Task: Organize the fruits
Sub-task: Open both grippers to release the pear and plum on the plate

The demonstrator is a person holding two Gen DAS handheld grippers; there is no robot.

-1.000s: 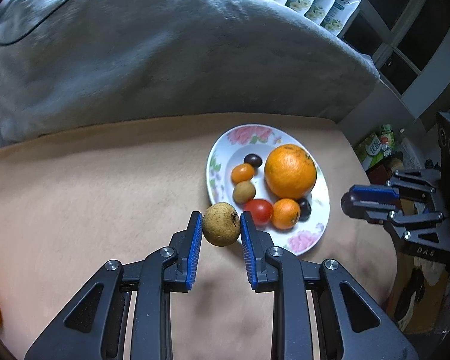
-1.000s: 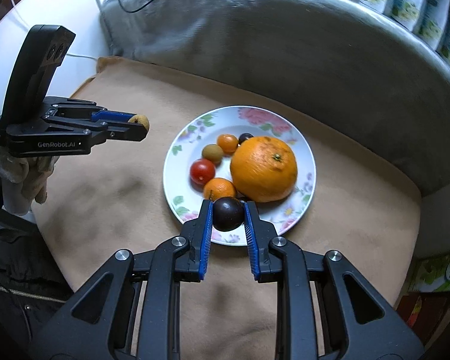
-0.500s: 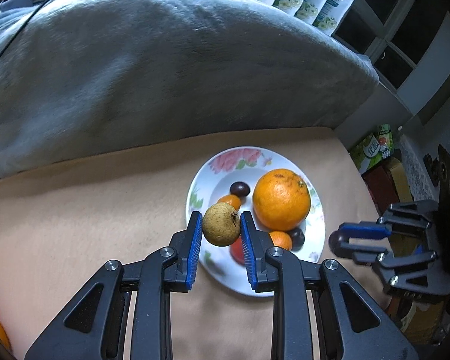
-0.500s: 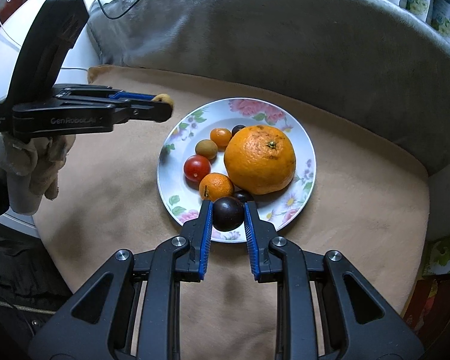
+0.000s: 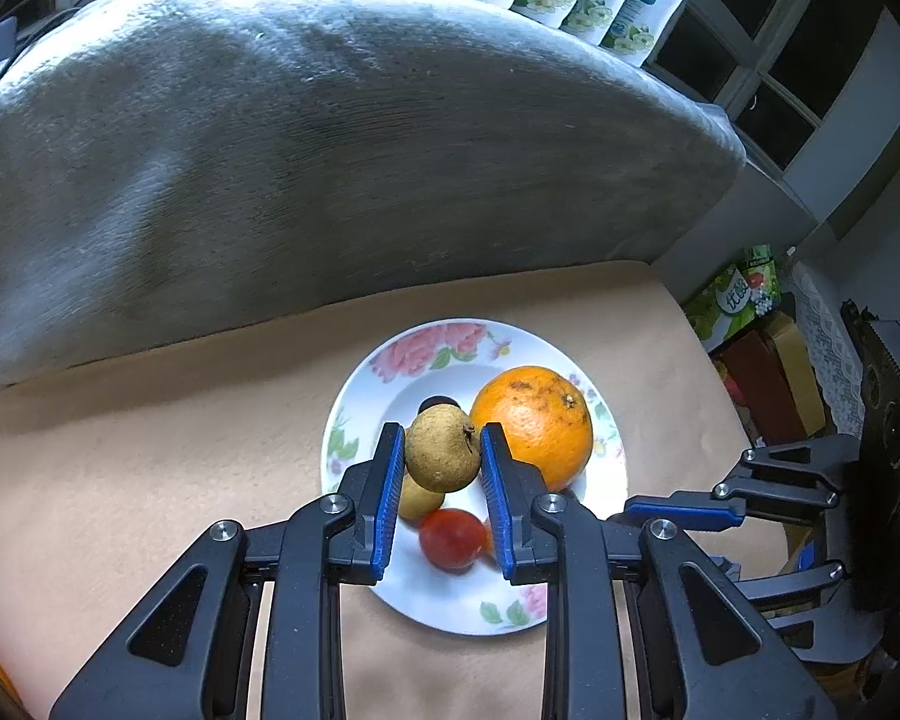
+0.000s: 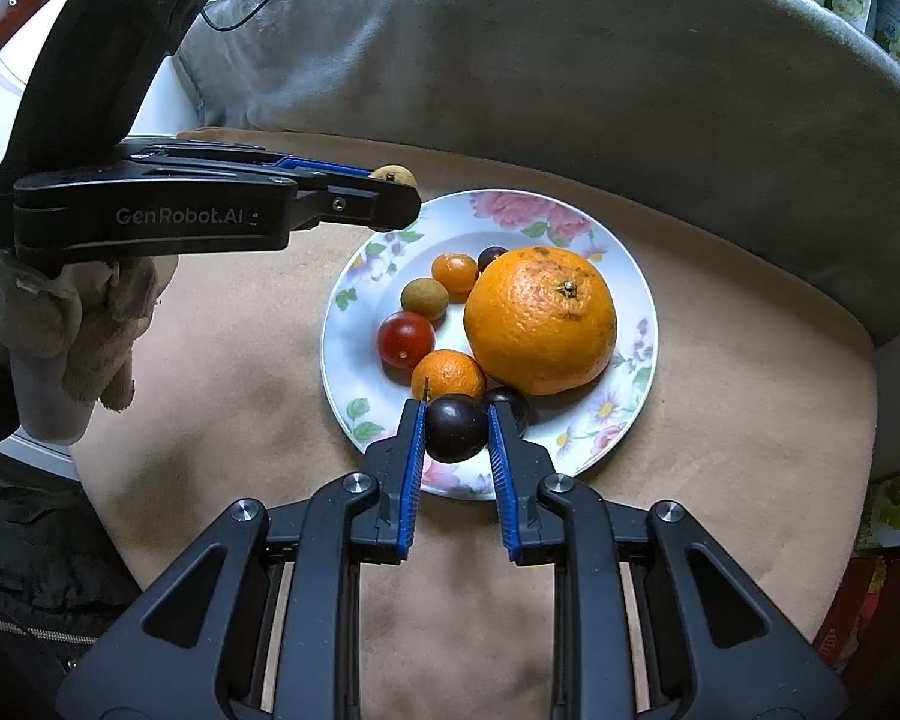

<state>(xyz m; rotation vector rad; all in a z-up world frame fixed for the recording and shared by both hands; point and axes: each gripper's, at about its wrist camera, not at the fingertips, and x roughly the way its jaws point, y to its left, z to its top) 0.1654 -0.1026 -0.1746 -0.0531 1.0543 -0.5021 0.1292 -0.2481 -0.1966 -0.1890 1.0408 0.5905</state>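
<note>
Tan cloth below grey cushion

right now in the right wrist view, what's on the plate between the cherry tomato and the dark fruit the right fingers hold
A small orange citrus fruit lies on the plate between the cherry tomato and the dark fruit. The right wrist view shows it.

The plate is bare at its back rim; a big orange and small fruits crowd the rest.
</note>
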